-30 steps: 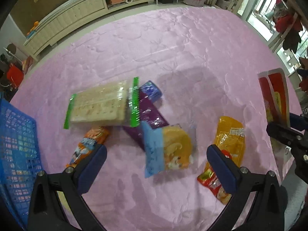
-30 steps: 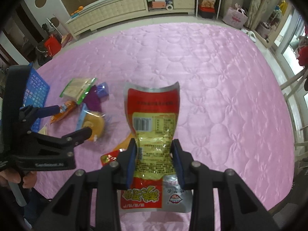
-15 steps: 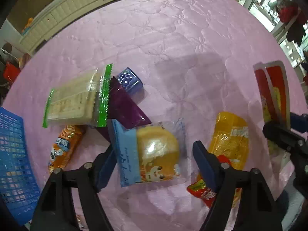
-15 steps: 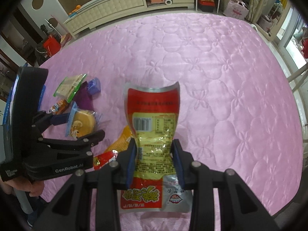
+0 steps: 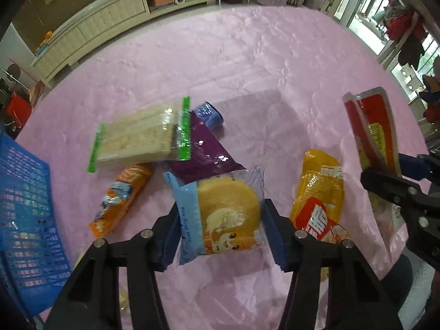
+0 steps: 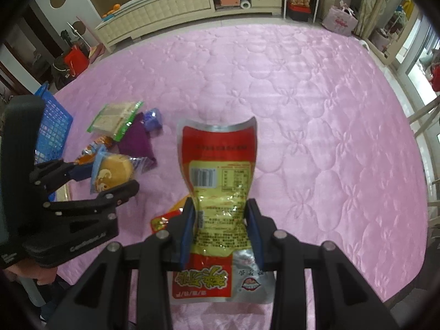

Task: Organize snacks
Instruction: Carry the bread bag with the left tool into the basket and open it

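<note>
Blue basket (image 5: 24, 220) sits at the left edge of the pink quilted worktop (image 5: 247, 68), its contents hidden by the mesh. Left tool (image 5: 222, 236) is clamped on the bun packet (image 5: 220, 214) beside the snack heap. Right tool (image 6: 221, 231) pinches the red-and-yellow pouch (image 6: 220, 170) upright; its base is cut off.

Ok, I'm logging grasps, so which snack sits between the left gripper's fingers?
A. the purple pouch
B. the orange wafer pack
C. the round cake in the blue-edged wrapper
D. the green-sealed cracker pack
C: the left gripper has its blue pads against both sides of the round cake.
</note>
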### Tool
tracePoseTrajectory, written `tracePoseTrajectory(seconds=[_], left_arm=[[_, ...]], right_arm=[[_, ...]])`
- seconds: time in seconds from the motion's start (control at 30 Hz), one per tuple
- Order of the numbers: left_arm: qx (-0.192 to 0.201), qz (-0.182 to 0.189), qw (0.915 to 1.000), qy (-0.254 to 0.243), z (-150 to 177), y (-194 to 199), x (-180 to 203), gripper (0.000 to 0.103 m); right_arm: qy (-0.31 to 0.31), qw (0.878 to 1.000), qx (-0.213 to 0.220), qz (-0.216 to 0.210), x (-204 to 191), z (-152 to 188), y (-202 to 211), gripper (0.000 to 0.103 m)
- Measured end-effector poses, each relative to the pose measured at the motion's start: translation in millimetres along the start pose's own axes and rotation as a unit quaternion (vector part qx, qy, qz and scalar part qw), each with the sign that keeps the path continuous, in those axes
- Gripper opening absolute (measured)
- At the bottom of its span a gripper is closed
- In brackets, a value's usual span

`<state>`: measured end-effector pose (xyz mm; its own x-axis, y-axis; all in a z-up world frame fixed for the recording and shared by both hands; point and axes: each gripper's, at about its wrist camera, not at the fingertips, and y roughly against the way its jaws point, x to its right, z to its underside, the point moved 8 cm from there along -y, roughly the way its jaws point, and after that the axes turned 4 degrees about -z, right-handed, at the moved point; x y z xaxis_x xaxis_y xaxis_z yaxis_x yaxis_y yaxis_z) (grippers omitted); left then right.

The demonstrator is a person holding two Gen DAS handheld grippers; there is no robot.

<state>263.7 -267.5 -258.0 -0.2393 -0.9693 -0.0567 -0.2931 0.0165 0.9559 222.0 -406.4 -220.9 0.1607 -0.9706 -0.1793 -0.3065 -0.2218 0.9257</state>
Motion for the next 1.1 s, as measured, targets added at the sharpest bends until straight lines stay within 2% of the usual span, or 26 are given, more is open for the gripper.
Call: tracePoseTrajectory(seconds=[0.13,0.47,0.7,0.8,0.9,1.1], left_arm=[[0.018,0.022,0.9994,0.019,8.3,31.4,-14.6,0.053],[0.071,0.009,0.9966,0.041,11.8,91.6,-65.4,0.053],[0.107,-0.004,0.9926,0.057,31.6,141.9,-109.6,0.053],[0.107,0.008,0.9912,0.078,43.6,154.2,-131.2,0.053],[0.114,-0.007,0.9904,0.077,55.3,165.9,-151.3,0.053],[0.126,-0.028,0.9864,0.102,71.2,189.6,-196.2,0.053]], right_arm=[[0.004,1.0,0.009,-0.009,-17.8,-3.6,12.2,0.04],[0.044,0.998,0.041,-0.028,-83.7,-15.4,54.8,0.04],[0.078,0.994,0.062,-0.043,-135.1,-20.9,80.4,0.04],[0.092,0.992,0.075,-0.052,-159.4,-25.3,87.6,0.04],[0.102,0.989,0.091,-0.063,-182.5,-31.4,92.1,0.04],[0.134,0.983,0.09,-0.084,-233.0,-38.2,92.7,0.04]])
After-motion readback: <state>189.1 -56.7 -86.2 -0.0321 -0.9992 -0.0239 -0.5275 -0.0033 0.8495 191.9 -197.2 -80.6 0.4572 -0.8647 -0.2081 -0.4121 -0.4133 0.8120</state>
